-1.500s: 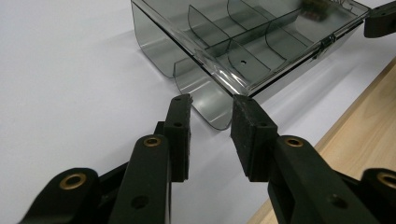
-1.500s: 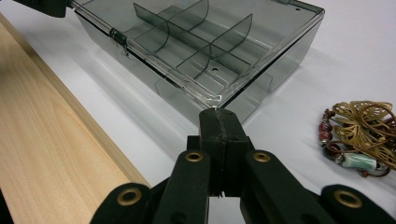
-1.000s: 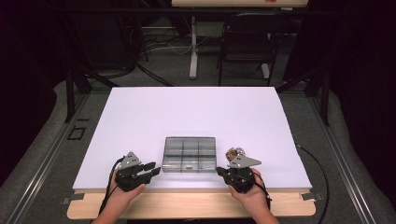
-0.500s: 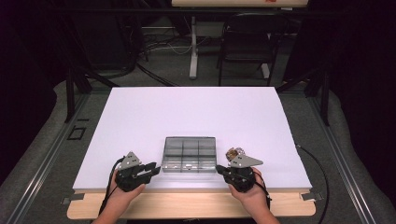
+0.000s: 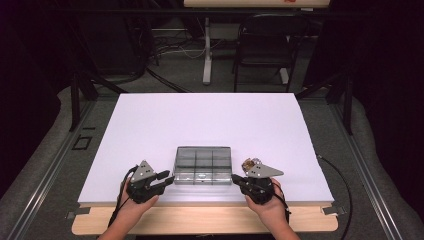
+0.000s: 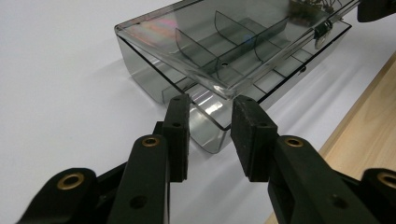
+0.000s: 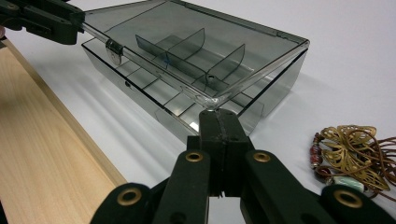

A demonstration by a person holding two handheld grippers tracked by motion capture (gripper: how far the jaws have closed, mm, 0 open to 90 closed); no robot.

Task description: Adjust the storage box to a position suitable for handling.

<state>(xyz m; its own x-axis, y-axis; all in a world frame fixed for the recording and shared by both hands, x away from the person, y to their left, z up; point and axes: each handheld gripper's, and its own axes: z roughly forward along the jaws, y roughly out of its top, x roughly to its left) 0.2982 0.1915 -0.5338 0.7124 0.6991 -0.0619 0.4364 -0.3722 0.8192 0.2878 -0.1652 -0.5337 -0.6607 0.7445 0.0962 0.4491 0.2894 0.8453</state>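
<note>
Smoke-grey plastic compartment box (image 5: 203,165) sits on the white table (image 5: 210,120) close to its near wooden edge (image 5: 200,220), and serves as the landmark between the two hands. Its clear lid (image 6: 224,42) is raised slightly off the base along the near side, with thin dividers visible through it. To the box's left, the left gripper (image 6: 210,126) points at the box's near left corner; its jaws stand a little apart with that corner just ahead of the gap, pads not pressing on it, and they have just been opening slightly. To the box's right, the right gripper (image 7: 218,122) has its jaws pressed together, tips at the lifted lid's near right corner. A brass butterfly pendant on a brown cord (image 7: 352,149) lies on the table just right of the box, beside the right gripper.
</note>
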